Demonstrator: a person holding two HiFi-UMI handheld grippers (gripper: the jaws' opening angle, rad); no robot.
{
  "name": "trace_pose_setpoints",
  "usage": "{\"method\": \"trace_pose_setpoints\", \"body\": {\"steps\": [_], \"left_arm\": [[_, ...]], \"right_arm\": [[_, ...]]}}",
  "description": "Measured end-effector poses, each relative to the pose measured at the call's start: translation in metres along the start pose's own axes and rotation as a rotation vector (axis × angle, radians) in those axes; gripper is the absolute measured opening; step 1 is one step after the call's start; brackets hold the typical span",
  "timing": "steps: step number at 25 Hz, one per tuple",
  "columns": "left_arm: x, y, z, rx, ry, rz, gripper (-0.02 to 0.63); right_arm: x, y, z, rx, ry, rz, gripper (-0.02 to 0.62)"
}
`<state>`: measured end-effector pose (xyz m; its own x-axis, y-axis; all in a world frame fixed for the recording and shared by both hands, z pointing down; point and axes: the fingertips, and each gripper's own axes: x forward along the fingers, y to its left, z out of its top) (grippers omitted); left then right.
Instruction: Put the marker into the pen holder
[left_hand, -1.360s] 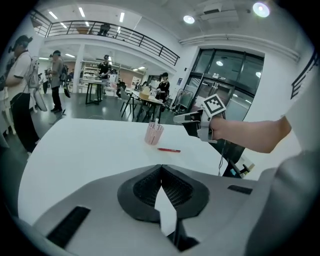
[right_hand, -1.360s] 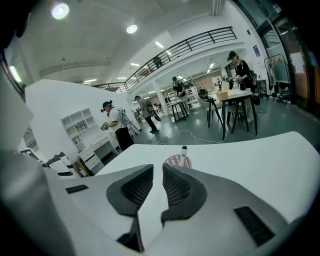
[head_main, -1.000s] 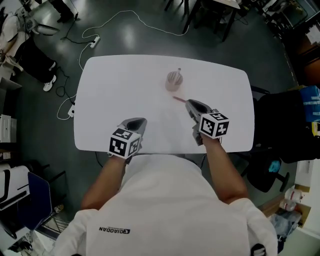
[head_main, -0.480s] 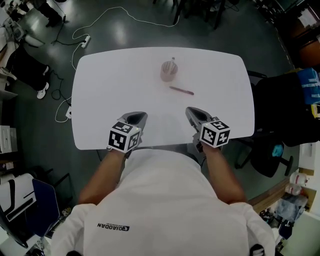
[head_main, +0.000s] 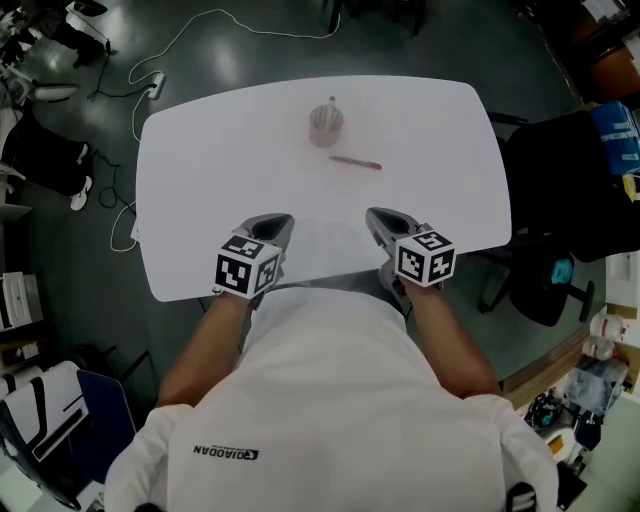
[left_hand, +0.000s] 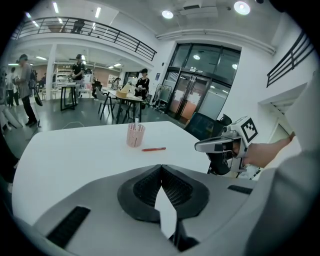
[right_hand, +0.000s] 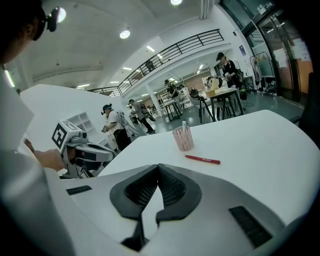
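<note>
A red marker lies flat on the white table, just right of and nearer than a pink perforated pen holder with one pen standing in it. The marker and holder show far ahead in the left gripper view, and the same marker and holder in the right gripper view. My left gripper and right gripper hover over the table's near edge, both shut and empty, well short of the marker.
A black office chair stands off the table's right end. A cable and power strip lie on the floor at the far left. People and other tables fill the hall beyond.
My right gripper drew back from the marker to the table's near edge and its jaws shut empty. The marker stays on the table. The head view shifted, so the table sits higher in frame.
</note>
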<state>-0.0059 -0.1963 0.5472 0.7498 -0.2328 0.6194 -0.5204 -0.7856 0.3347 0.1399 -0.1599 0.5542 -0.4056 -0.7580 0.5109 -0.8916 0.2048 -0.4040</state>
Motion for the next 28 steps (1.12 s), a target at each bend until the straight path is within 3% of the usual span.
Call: {"method": "trace_pose_setpoints", "body": {"steps": [13, 23, 28], "left_arm": [[0.023, -0.006, -0.026, -0.021, 0.103, 0.006, 0.028], [0.025, 0.006, -0.044, -0.098, 0.11, 0.098, 0.028], [0.019, 0.009, -0.055, -0.166, 0.096, 0.17, 0.028]], "right_arm": [[0.01, -0.036, -0.018, -0.062, 0.097, -0.034, 0.02], [0.066, -0.077, -0.049, -0.361, 0.336, -0.009, 0.021], [0.104, -0.097, -0.032, -0.48, 0.371, 0.006, 0.029]]}}
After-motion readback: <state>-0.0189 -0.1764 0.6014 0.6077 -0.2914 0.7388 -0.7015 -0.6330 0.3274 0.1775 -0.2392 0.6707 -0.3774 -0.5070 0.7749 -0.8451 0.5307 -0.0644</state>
